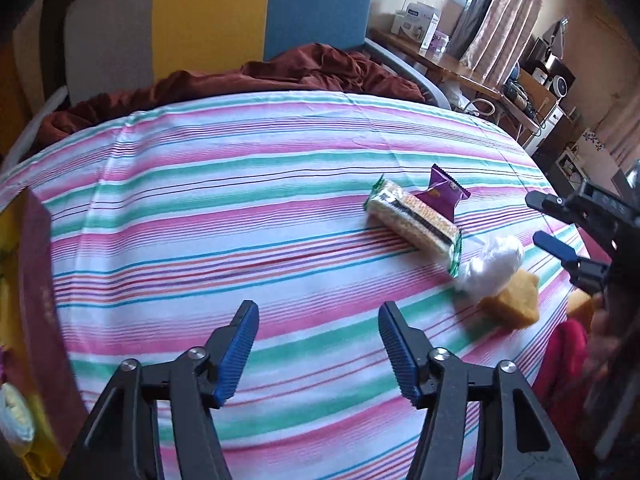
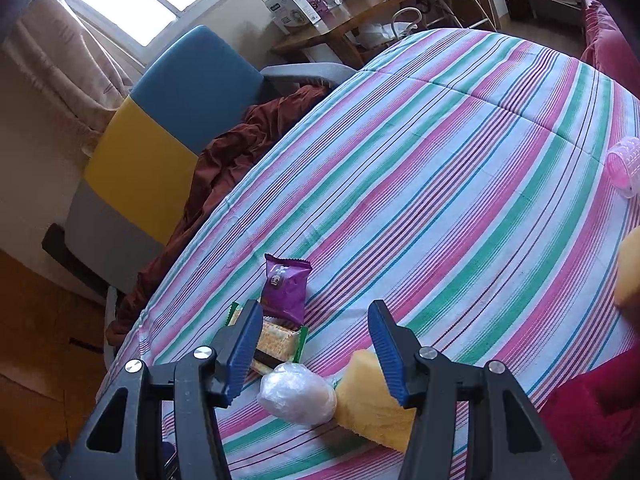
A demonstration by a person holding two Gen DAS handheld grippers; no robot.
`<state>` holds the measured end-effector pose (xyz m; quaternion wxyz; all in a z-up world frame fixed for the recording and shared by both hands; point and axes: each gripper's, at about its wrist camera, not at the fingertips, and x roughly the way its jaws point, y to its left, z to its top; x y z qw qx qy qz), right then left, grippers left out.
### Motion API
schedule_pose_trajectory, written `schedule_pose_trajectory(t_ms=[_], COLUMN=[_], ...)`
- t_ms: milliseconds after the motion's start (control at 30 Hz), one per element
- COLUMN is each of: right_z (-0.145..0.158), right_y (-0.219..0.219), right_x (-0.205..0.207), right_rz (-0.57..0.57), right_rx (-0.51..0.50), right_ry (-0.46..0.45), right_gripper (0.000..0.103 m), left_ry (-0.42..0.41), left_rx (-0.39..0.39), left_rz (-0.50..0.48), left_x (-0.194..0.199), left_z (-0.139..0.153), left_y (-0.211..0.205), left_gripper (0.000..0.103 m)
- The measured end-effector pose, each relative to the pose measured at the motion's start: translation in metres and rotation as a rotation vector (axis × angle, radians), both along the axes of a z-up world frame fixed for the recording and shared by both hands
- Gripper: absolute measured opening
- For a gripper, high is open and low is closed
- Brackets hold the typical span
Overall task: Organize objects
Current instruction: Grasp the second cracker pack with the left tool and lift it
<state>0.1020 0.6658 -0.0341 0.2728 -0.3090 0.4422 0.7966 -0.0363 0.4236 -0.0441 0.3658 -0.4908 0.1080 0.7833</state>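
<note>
left claw point(image 1: 318, 344): half open, empty
right claw point(image 2: 314, 350): half open, empty
sponge point(image 2: 370, 400): below right claw, soft, light; pinch flat sides
wrapped ball point(image 2: 298, 392): beside it, slippery

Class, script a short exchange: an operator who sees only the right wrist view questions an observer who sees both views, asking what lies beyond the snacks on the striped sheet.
Operator: Where is the left claw?
Observer: The left claw is open over bare striped sheet, with nothing between its pads.
Operator: Is anything near it that I cannot see?
Observer: Yes, a maroon box stands at the left edge of the left wrist view.
</note>
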Motion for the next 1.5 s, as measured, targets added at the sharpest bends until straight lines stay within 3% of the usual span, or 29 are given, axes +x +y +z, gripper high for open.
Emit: schedule_pose_trajectory(t_ms=[400,633,767,900,967,1067,1300,1500], right_z=[-0.003,-0.005,-0.005,-0.006,-0.006,-0.007,-0.008,-0.011], right_y=[0.004,0.007,0.006,0.007,0.007,0.007,0.006,-0.006], right_x=[0.002,0.005,0.005,0.004,0.005,0.005,0.001,-0.019], right_rz=[0.02,0.011,0.013,0.018,0.018,0.019,0.041,0.156], right_rx=[-0.058,-0.087,-0.092,-0.099,-0.101,-0.101,-0.09,-0.082], right_ry=[0.061,0.088,0.091,0.086,0.086,0.082,0.048,0.007], right_gripper=[0.056,0.056,0.056,0.056,0.056,0.056,0.056,0.056], left_ry=[-0.115,-0.117,-0.102,-0.026,0.016,0.049,0.124,0.17], left_rx=[0.0,-0.035,-0.057,-0.096,-0.098,-0.07,-0.049,-0.034], left_rz=[0.056,0.103,0.112,0.048,0.016,-0.025,-0.08,-0.068], left_x=[-0.02,-0.028,-0.03,-0.025,-0.02,-0.019,-0.01,-0.001], left_z=[-0.013,-0.025,-0.035,-0.038,-0.039,-0.039,-0.039,-0.038], left_y=[0.09,0.126,0.141,0.151,0.144,0.122,0.057,-0.016], left_gripper=[0.054,0.056,0.063,0.068,0.056,0.05,0.044,0.044])
